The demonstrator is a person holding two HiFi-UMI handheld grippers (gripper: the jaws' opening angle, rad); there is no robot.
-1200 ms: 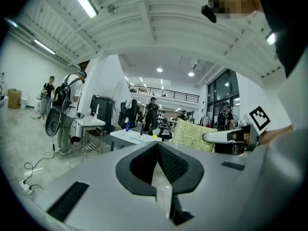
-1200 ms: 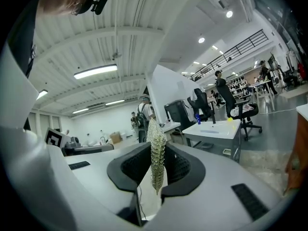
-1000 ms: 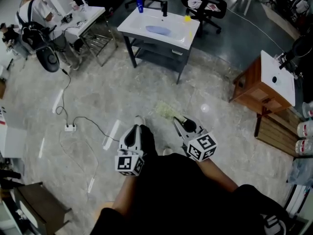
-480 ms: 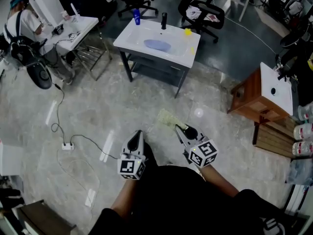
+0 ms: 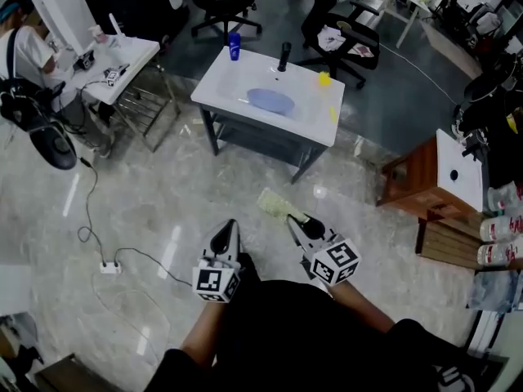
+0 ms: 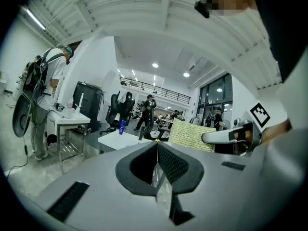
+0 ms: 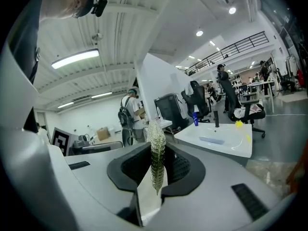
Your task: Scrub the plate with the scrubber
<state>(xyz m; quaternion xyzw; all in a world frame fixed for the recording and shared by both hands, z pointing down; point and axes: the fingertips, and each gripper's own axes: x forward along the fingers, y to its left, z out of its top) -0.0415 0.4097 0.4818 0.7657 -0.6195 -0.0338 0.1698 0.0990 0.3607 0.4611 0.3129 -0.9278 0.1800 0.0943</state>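
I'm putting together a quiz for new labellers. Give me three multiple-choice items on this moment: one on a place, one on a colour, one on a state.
1. In the head view, where on the white sink does the bottle stand?
A. near right corner
B. middle of the basin
C. far left corner

2. What colour is the plate in the basin?
A. pale blue
B. red
C. black

3. What is the right gripper doing?
A. open, empty
B. shut on the scrubber
C. shut on the plate

Answers:
1 C: it stands at the rim's far left end.
2 A: it shows pale blue against the white basin.
3 B: the right gripper view shows the scrubber pinched edge-on between the jaws.
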